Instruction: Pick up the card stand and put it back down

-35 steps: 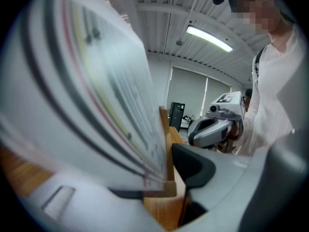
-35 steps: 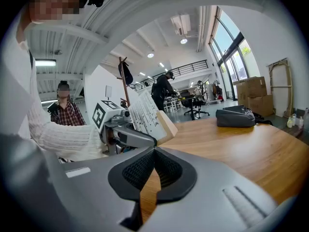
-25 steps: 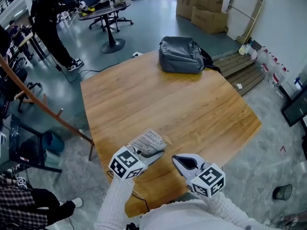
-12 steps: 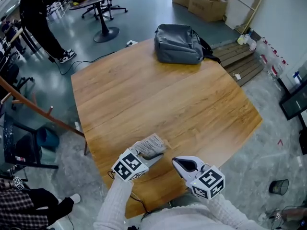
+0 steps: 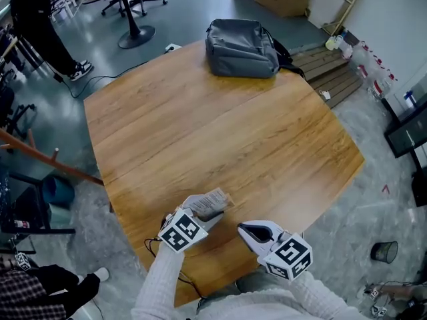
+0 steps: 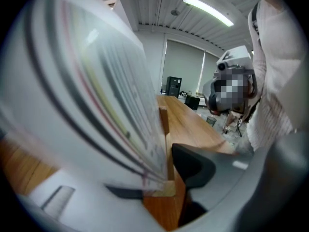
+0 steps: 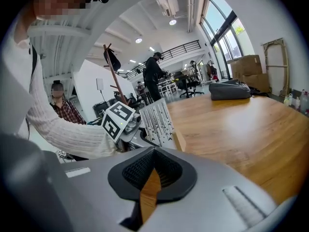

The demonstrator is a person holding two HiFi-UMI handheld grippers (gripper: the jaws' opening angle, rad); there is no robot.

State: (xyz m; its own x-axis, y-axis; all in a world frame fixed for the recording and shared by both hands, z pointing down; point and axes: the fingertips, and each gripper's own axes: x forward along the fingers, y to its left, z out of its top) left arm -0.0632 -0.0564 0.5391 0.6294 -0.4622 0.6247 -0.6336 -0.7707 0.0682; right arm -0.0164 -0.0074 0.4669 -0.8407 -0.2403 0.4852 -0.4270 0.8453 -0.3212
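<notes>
Table (image 5: 220, 132): bare across the middle and right of the frame, so passage there is unobstructed. Upper centre edge: a bag (image 5: 241, 39), the sole obstacle on the far side. Lower centre: the card stand (image 5: 211, 201) blocks the near edge, clamped in the left gripper (image 5: 205, 213). The right gripper (image 5: 242, 229), jaws together, sits just beside it. The gap between the two appears narrow, though the angle is steep.

Wooden table (image 5: 220, 132) bears a gray backpack (image 5: 240, 39) at far edge, card stand (image 5: 208, 202) near front.

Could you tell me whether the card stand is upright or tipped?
Upright: the right gripper view shows the card stand with its card rising above the base, in the left claw.
</notes>
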